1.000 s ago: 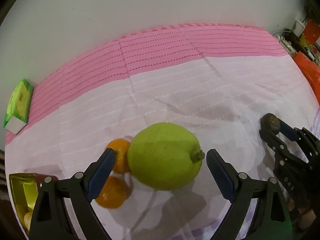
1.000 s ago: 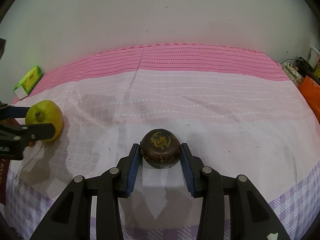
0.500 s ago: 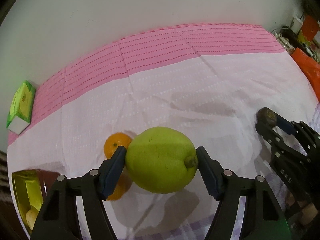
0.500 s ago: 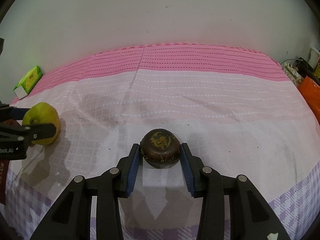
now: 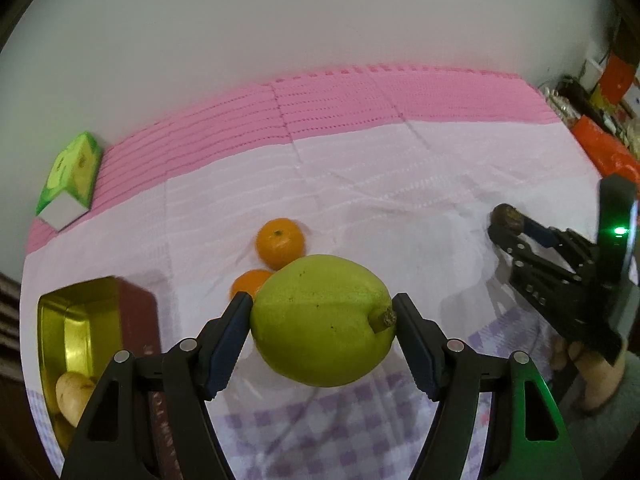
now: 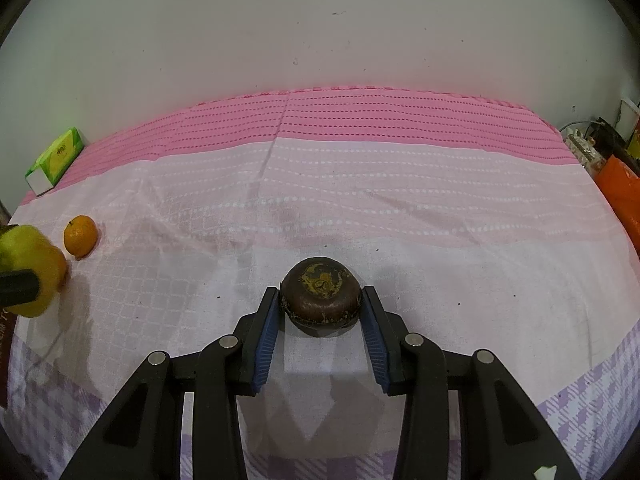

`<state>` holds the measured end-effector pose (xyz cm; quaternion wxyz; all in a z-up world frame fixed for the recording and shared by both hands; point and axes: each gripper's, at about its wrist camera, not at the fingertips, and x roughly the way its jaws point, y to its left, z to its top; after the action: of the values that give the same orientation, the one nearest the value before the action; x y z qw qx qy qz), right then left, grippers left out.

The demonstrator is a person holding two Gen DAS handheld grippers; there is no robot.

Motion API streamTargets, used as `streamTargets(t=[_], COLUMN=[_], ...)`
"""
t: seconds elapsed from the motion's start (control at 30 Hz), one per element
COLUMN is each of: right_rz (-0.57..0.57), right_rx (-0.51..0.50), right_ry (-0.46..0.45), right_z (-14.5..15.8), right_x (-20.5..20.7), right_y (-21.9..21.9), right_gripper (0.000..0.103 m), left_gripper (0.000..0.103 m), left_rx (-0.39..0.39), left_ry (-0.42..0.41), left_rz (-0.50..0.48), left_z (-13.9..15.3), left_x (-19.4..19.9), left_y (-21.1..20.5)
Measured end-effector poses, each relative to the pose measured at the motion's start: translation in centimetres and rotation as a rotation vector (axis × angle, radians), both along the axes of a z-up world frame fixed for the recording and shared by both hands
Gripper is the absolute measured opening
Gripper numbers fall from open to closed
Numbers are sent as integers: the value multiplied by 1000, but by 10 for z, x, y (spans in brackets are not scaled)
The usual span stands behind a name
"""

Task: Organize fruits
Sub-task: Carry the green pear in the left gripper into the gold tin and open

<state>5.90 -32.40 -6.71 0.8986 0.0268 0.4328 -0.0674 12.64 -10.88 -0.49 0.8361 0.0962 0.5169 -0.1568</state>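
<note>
Far left I see a gold tin (image 5: pixel 76 320) w/ a pale fruit (image 5: pixel 74 394) inside, green box (image 5: pixel 70 180) behind near the wall. My L gripper (image 5: pixel 322 316) is clamped on the green pear (image 5: pixel 320 320), lifted off the pink cloth (image 5: pixel 400 200), stem toward the right pad. Two oranges behind it: one (image 5: pixel 280 243) in full view, the other (image 5: pixel 250 282) half hidden. R gripper (image 6: pixel 320 312) is clamped on a dark brown round fruit (image 6: pixel 320 294), above mid-cloth, well apart from the pear.

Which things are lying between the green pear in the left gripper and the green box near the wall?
In the left wrist view, two oranges lie on the cloth between the pear and the green box; otherwise bare cloth.
</note>
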Motion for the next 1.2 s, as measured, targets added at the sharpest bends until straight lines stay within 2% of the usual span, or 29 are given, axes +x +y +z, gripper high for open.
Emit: streamTargets(t=[0.17,0.6,0.87,1.2], right_rz=[0,0,1,1], right_rx=[-6,-27,-30,-29], right_ry=[2,7,8,8], right_z=[0,0,1,1], right_x=[0,0,1,1], right_y=[0,2,2,3], right_gripper=[39,39,39,39], left_gripper=[71,71,71,71], left_rx=[-18,-5,8,29], left_ry=[-26,-87,-56,30], left_rz=[32,237,359,384], left_z=[18,45,31,-12], left_x=[-8,11,33,39], left_y=[25,128,186,192])
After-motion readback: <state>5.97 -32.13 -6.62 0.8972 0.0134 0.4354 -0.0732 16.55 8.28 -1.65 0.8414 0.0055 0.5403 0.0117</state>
